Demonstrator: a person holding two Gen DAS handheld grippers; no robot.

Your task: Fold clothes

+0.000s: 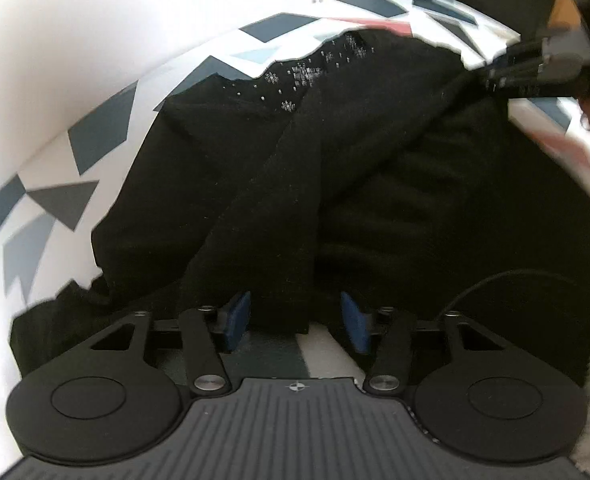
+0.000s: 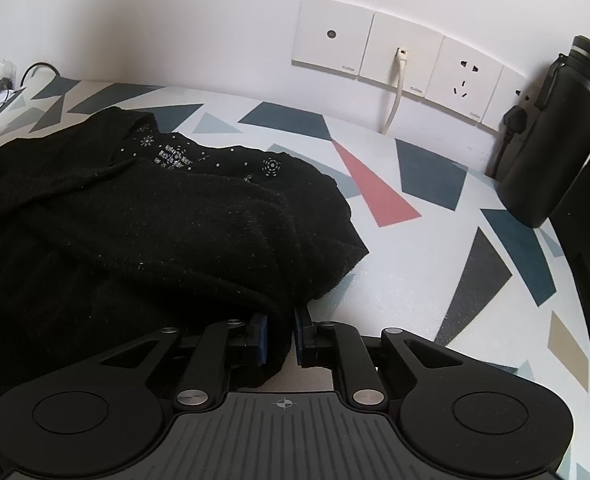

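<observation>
Garment: the black knit garment [image 2: 143, 232] lay bunched on the table [image 2: 407, 288], its beaded neckline [image 2: 215, 162] toward the far wall; most of it sat left of centre in the right wrist view.

Right gripper: your right gripper [image 2: 281, 340] had its blue fingers [image 2: 261, 340] nearly closed, pinching a folded near-right edge of the garment that hung down between them.

Left gripper: your left gripper [image 1: 295, 320] showed fingers [image 1: 237, 316] spread apart, with a strip of the garment [image 1: 279, 220] running between them; the cloth appeared to touch neither pad, so no hold was evident.

Right gripper, far view: it also appeared, blurred, at the far right of the left wrist view [image 1: 535, 64], at the garment's edge.

Step in hand: judged as an early fold, with one edge gripped on the right and the left side about to be taken.

Next move: you would need to close the left fingers on the strip, then carry both held edges together across the body of the garment.

Bystanders: a dark flask [image 2: 555, 136] stood far right beside the wall sockets [image 2: 415, 60], well apart from the cloth.
</observation>
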